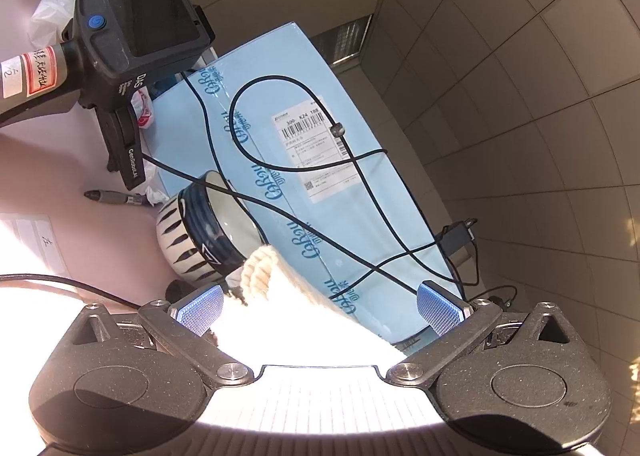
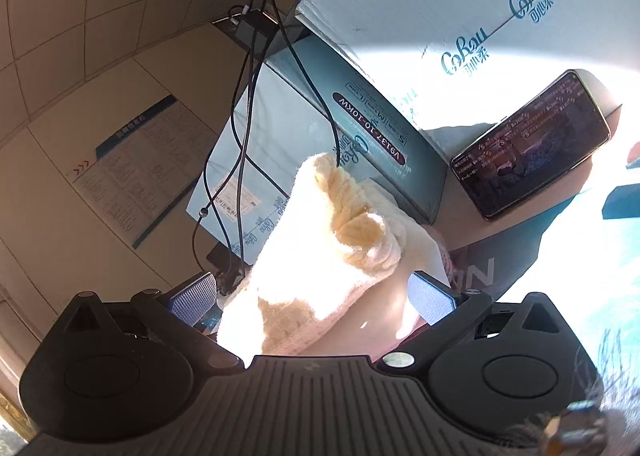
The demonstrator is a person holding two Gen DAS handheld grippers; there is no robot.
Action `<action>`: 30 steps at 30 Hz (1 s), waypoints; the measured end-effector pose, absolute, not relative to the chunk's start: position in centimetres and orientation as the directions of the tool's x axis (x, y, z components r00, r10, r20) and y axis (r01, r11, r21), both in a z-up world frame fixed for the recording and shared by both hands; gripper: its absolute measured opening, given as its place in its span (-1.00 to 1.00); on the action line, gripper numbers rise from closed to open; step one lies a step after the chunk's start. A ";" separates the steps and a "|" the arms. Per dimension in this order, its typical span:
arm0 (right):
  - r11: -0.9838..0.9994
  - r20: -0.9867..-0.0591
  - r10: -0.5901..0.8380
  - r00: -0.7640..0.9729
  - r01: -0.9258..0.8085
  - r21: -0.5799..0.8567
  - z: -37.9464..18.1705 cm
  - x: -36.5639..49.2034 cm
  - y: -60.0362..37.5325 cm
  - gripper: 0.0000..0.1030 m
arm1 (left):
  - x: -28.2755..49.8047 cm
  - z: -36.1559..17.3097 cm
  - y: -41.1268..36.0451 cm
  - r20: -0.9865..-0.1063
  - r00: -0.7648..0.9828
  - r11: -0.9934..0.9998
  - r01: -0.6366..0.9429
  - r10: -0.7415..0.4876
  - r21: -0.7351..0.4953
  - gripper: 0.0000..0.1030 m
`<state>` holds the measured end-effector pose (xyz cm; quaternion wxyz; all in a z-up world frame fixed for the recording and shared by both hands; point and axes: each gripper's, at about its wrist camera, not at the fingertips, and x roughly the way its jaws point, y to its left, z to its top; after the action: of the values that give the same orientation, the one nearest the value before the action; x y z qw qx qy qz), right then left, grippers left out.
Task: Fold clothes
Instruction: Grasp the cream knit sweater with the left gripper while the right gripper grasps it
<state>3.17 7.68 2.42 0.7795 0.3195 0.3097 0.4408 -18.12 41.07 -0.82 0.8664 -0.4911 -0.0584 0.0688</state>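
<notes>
A cream knitted garment (image 1: 288, 308) lies between the wide-apart blue-padded fingers of my left gripper (image 1: 320, 310); its ribbed edge pokes up toward a striped bowl. The jaws stand open and the cloth is overexposed by sun. In the right wrist view the same cream knit (image 2: 320, 256) rises in a bunched fold between the fingers of my right gripper (image 2: 312, 302), which is also open. The pads do not pinch the cloth in either view.
A light blue carton (image 1: 304, 128) with black cables (image 1: 360, 160) over it lies ahead. A blue-and-white striped bowl (image 1: 200, 232), a pen (image 1: 116, 197) and a black handheld device (image 1: 132, 36) sit on the pink table. A phone (image 2: 532, 144) leans by stacked cartons (image 2: 460, 16).
</notes>
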 end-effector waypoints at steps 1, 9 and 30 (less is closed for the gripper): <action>0.396 -0.208 0.892 0.402 -0.471 0.788 2.0 3.7 8.3 1.00 | -18.1 -1.0 41.1 0.036 0.984 0.508 -0.057 0.172 -0.860 1.00; 0.408 -0.230 0.880 0.415 -0.416 0.813 1.3 6.8 12.0 1.00 | -16.6 -2.1 41.5 0.141 0.990 0.462 0.120 0.011 -0.879 1.00; 0.539 -0.086 0.805 0.586 -0.665 0.517 4.9 1.2 14.2 -0.31 | -15.0 -1.2 38.0 -0.067 0.995 0.698 -0.103 0.079 -0.709 0.81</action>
<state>1.20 14.23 4.92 0.8628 0.2208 0.1591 0.4261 -15.01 38.03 -1.19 0.9212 -0.3856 0.0159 0.0493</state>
